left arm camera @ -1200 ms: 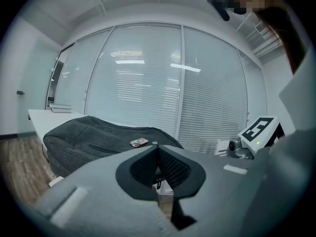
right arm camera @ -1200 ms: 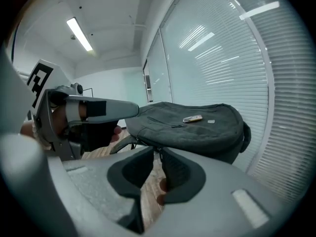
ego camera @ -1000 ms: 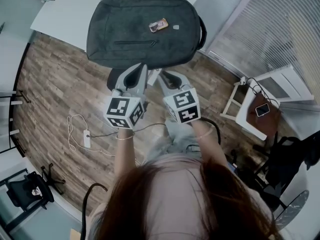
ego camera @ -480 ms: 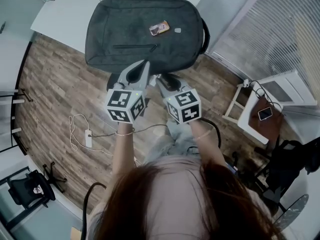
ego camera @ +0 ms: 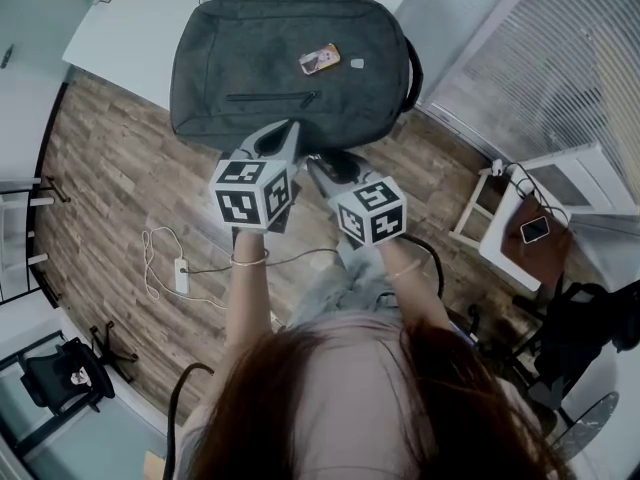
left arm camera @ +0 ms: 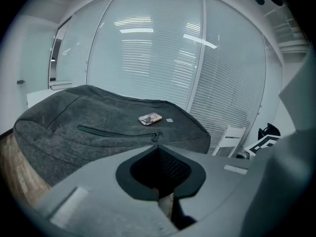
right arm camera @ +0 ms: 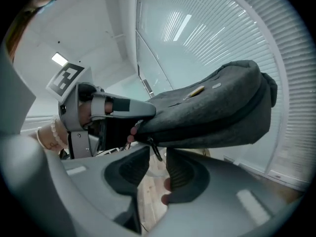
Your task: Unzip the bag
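Observation:
A dark grey backpack (ego camera: 290, 63) lies flat on a white table (ego camera: 130, 28), its front pocket zipper (left arm camera: 118, 131) closed. My left gripper (ego camera: 288, 133) is shut, with its tips at the bag's near edge (right arm camera: 148, 113); whether fabric is pinched does not show. My right gripper (right arm camera: 158, 157) sits just below that edge beside the left one. Its jaws have just been opening and stand open. A black zipper pull (right arm camera: 154, 149) hangs between the pads without being pressed.
A small printed card (ego camera: 319, 60) lies on top of the bag. Wood floor (ego camera: 110, 178) carries a white power strip and cable (ego camera: 180, 273). At the right stands a white stand with a phone (ego camera: 533, 230). Window blinds (ego camera: 540, 58) fill the far right.
Both grippers have shifted up toward the bag's near edge, the left one further. The right gripper has rolled slightly.

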`<state>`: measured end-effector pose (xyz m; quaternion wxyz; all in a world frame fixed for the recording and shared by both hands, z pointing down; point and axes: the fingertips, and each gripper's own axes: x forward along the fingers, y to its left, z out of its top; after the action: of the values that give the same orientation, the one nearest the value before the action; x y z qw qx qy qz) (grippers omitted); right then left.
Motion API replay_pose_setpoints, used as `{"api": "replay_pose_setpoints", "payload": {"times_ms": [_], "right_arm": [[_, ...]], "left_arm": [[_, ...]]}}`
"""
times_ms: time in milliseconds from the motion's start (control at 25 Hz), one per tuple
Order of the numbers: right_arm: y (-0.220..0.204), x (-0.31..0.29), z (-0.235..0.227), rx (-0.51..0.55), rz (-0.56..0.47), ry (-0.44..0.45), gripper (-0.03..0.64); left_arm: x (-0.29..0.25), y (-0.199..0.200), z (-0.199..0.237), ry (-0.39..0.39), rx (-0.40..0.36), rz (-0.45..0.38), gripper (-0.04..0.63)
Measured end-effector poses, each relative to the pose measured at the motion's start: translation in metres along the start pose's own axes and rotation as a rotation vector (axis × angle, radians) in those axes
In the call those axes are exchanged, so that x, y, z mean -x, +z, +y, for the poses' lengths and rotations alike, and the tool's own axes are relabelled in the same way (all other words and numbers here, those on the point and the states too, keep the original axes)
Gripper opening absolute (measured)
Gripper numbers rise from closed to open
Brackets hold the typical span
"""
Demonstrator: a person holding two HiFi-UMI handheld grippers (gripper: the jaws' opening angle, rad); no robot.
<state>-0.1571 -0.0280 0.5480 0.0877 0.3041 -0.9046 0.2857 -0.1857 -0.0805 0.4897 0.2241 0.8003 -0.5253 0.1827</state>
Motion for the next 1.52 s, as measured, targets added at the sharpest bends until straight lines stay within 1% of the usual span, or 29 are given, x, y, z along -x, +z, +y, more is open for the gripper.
{"api": "replay_pose_setpoints", "payload": {"times_ms": [120, 200, 280, 360, 480, 640, 880, 1040, 1120, 1320, 1520], "right_arm": [[0.002, -0.001, 0.002, -0.039, -0.023, 0.025, 0.114], [0.003, -0.001, 0.002, -0.046, -0.033, 0.021, 0.109], [0.003, 0.0, 0.001, -0.035, -0.04, 0.003, 0.074], [0.002, 0.003, 0.002, -0.008, -0.041, -0.012, 0.057], [0.003, 0.01, 0.009, 0.068, -0.052, -0.034, 0.032], [0.004, 0.016, 0.011, 0.178, -0.07, -0.092, 0.009], [0.004, 0.023, 0.013, 0.411, -0.012, -0.222, 0.008], [0.005, 0.026, 0.006, 0.509, 0.025, -0.294, 0.008], [0.005, 0.029, 0.0, 0.518, 0.038, -0.321, 0.008], [0.005, 0.037, -0.009, 0.529, 0.055, -0.331, 0.008], [0.006, 0.049, -0.026, 0.53, 0.058, -0.368, 0.008]], "left_arm": [[-0.002, 0.0, -0.001, -0.025, 0.015, 0.013, 0.008], [-0.002, 0.0, 0.0, -0.029, 0.017, 0.013, 0.008], [-0.002, -0.001, 0.001, -0.026, 0.013, 0.012, 0.008], [-0.002, -0.001, 0.0, -0.022, 0.009, 0.011, 0.008], [0.0, -0.002, -0.001, -0.021, 0.008, 0.011, 0.008], [-0.001, -0.003, -0.001, -0.017, 0.004, 0.011, 0.008], [0.0, -0.004, -0.002, -0.006, -0.007, 0.013, 0.008], [-0.001, -0.004, -0.002, -0.007, -0.007, 0.022, 0.008], [-0.001, -0.004, -0.002, -0.012, -0.006, 0.027, 0.008], [0.0, -0.004, -0.002, -0.01, -0.004, 0.029, 0.008], [-0.001, -0.005, -0.004, -0.008, -0.005, 0.03, 0.008]]}}
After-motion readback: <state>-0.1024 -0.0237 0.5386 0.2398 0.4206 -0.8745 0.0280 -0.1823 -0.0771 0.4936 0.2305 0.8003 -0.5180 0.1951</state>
